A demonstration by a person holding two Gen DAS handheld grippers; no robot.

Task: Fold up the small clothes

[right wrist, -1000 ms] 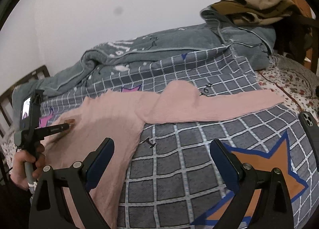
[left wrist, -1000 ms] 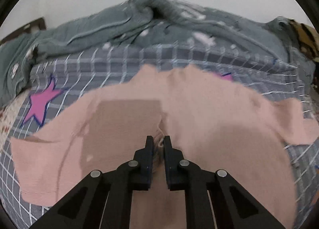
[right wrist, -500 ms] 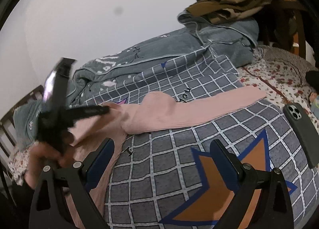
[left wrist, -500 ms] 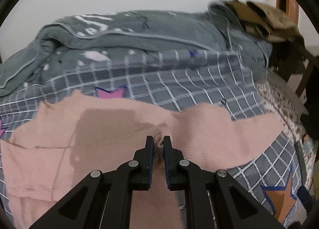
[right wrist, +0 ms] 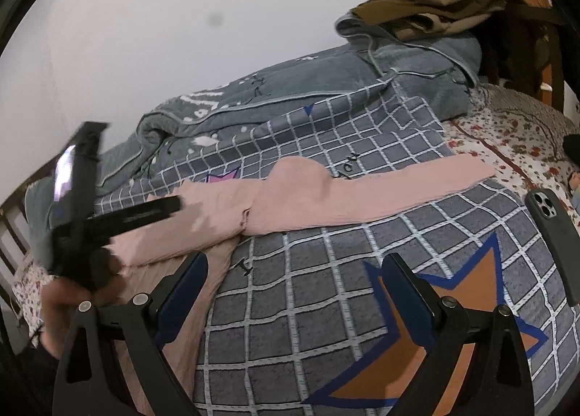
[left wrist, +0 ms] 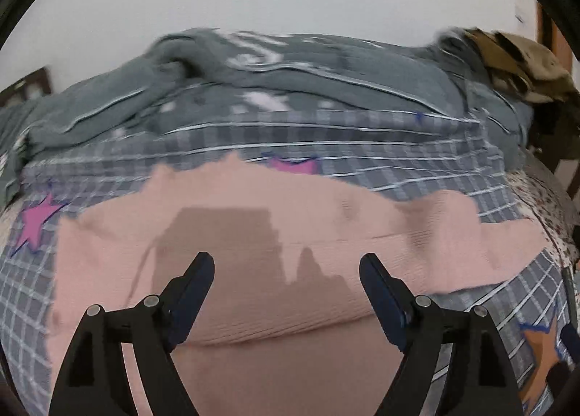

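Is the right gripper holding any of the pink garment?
No: the right gripper stands open over the checked blanket, the pink garment lying beyond.

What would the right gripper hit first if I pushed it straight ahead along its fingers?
Probably the checked blanket: the open right gripper points down at bare grid fabric. The pink garment lies farther on, so it would come after; depth is hard to judge.

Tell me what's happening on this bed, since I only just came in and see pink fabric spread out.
A person is folding a pink garment on a checked blanket, with a handheld gripper in each hand. The left gripper hovers over the garment with its jaws opening and nothing between them. The right gripper is open and empty above the blanket. One long pink leg or sleeve stretches toward a phone lying near the blanket's edge.
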